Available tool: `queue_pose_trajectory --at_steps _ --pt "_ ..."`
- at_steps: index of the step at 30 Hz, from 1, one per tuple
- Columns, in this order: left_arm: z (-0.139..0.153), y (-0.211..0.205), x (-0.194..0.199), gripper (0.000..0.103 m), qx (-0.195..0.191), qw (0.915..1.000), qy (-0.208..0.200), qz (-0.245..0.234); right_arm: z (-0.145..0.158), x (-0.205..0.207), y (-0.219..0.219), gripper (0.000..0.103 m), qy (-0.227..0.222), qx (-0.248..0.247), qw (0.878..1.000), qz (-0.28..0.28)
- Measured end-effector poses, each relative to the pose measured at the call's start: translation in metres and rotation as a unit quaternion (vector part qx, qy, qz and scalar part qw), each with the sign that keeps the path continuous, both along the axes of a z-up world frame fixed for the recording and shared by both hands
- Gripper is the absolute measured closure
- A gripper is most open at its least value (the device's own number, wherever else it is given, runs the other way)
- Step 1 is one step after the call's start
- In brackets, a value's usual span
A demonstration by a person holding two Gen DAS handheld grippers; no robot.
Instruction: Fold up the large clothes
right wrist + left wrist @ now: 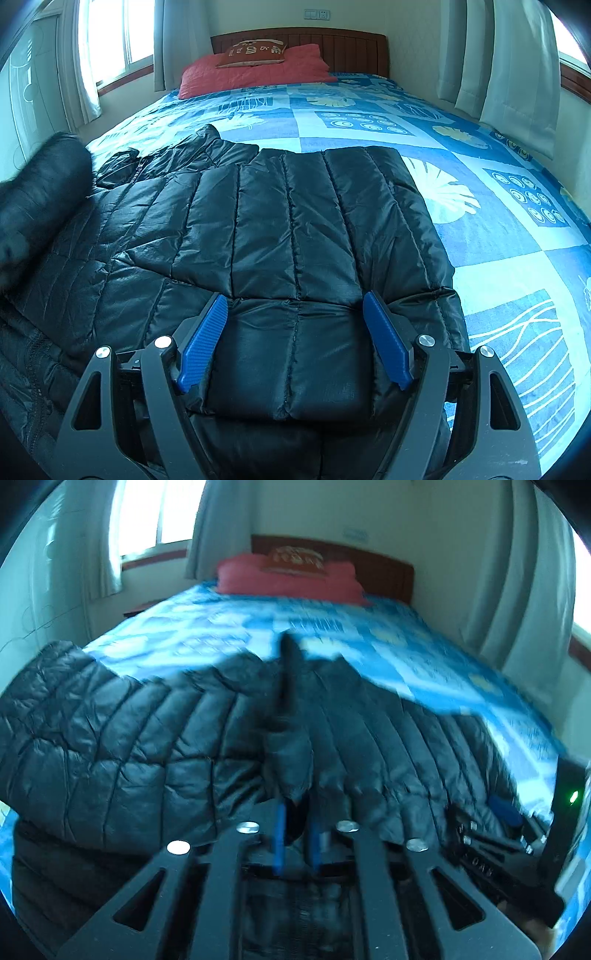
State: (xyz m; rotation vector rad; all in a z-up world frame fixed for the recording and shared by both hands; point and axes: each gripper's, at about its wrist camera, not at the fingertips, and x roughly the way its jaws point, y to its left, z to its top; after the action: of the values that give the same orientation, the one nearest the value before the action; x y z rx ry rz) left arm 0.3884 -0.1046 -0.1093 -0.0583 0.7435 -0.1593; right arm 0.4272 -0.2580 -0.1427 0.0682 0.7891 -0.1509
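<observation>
Lying on the bed: a big black puffy jacket [280, 236], spread over the near half of the blue patterned bedspread [498, 236].
Jacket shape: one side is folded over on top, flat and smooth, with its edge next to the bare blue cover on the right.
Jacket collar: it points toward the pillows, and a zipper [138, 171] shows near it on the left.
Left gripper [295, 834]: its two blue fingers [279, 834] are squeezed close together, pinching a bunch of the black jacket between them.
Lifted part: in the left wrist view, a fold of jacket rises up from the pinch in a tall, thin, blurry ridge.
Right gripper [295, 339]: its jaws are wide apart, holding nothing.
Right blue pads [203, 339]: they sit on both sides of the folded jacket part, low over it; I cannot tell if they touch the cloth.
Dark blurry lump [40, 199]: it shows at the left edge of the right wrist view, above the jacket, too fuzzy to name.
Far end of bed: a red pillow [255, 72] with a small cushion [253, 53] on top, against a brown headboard [351, 48].
Room: pale curtains [509, 66] hang by bright windows on both sides.
</observation>
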Motion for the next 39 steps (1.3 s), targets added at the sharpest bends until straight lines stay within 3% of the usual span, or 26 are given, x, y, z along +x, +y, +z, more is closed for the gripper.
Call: queue_pose_trajectory --at_steps 1,2,3,5,10,11,14,17,22,25,26,31,33,39 --pt "-0.002 -0.007 -0.002 0.062 0.005 0.9999 0.006 -0.007 0.000 0.000 0.000 0.027 0.000 0.000 1.000 0.000" --pt "-0.001 -0.012 -0.007 0.043 0.005 0.9998 0.011 -0.014 0.000 0.000 0.000 0.027 0.000 -0.001 1.000 0.000" --pt "0.003 -0.012 -0.014 0.035 -0.001 0.9998 0.007 -0.021 0.000 0.000 0.000 0.027 0.000 0.000 1.000 0.000" --pt "0.012 -0.012 -0.025 0.033 -0.012 0.9992 -0.009 -0.036 0.000 0.001 0.001 0.027 0.001 0.000 1.000 0.000" --pt "0.044 0.019 -0.049 0.031 -0.007 0.9977 -0.039 -0.055 0.011 -0.002 0.001 0.027 0.003 0.002 1.000 -0.009" --pt "0.048 0.029 -0.054 0.030 -0.006 0.9978 -0.044 -0.049 0.023 -0.006 0.004 0.027 -0.008 0.021 1.000 -0.016" --pt "0.053 0.074 -0.066 0.029 0.001 0.9983 -0.058 -0.013 0.046 -0.009 0.024 0.027 -0.030 0.078 0.996 0.005" --pt "0.055 0.116 -0.066 0.029 0.016 0.9974 -0.062 0.034 0.054 0.006 0.059 0.027 -0.019 0.086 0.995 0.042" --pt "0.048 0.185 -0.075 0.029 0.010 0.9929 -0.055 0.105 0.023 0.050 0.100 0.028 0.044 0.112 0.991 0.057" --pt "0.043 0.213 -0.079 0.029 0.011 0.9903 -0.048 0.130 0.020 0.054 0.113 0.064 0.040 0.096 0.993 0.057" --pt "0.041 0.219 -0.079 0.029 0.014 0.9896 -0.046 0.135 0.024 0.053 0.116 0.083 0.039 0.102 0.991 0.074" --pt "0.039 0.236 -0.081 0.029 0.015 0.9879 -0.050 0.146 0.058 0.032 0.097 0.085 -0.013 0.065 0.996 0.063" --pt "0.042 0.235 -0.079 0.029 0.014 0.9878 -0.053 0.146 0.068 0.024 0.071 0.085 -0.024 0.057 0.997 0.042" --pt "0.038 0.223 -0.057 0.029 0.017 0.9907 -0.044 0.128 0.053 0.016 0.003 0.085 0.000 0.027 0.999 -0.025"
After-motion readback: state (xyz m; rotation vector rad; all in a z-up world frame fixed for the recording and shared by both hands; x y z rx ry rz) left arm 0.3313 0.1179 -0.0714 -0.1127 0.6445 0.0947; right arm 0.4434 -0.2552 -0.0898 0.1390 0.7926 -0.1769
